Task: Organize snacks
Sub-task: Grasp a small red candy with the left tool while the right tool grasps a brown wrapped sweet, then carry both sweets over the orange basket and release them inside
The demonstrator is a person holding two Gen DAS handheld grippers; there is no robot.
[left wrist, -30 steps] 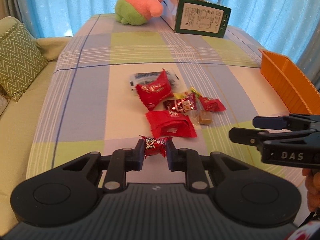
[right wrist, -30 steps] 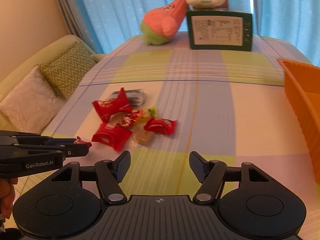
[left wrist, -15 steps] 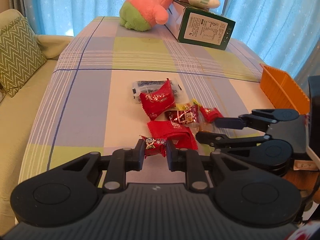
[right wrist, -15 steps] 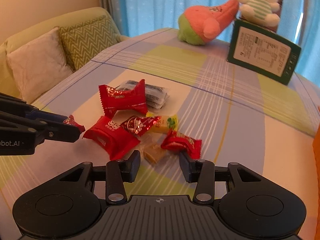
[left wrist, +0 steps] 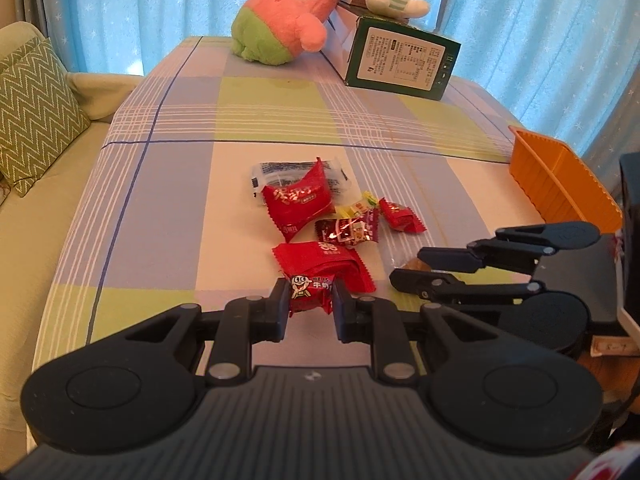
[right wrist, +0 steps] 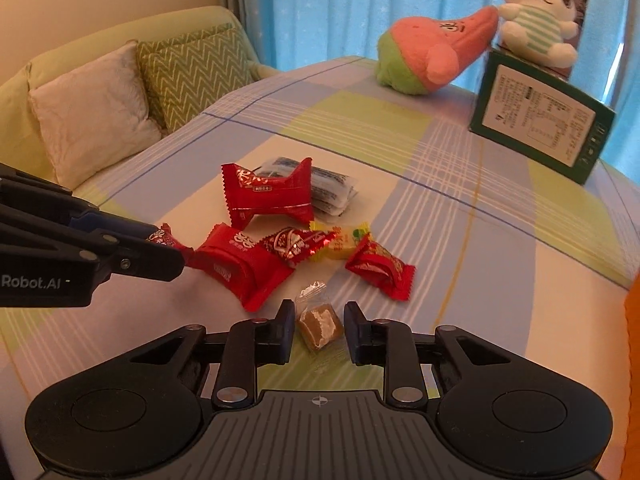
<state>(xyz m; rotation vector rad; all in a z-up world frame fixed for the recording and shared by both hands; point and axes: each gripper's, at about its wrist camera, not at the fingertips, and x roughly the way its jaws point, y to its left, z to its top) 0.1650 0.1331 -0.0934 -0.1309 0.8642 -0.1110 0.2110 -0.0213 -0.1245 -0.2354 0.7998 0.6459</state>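
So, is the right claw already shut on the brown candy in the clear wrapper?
No, open. The right claw straddles the brown candy in the clear wrapper, with gaps visible on both sides.

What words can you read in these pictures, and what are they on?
"Robot.AI": on the left gripper, its start cut off by the picture's edge.
Chinese characters beside a cartoon face: on the small red candy the left gripper holds; too blurred to read.
White characters on the red packets: too blurred.
Printed panel on the green box: too small to read.
Right gripper: no writing; it brackets the brown candy.
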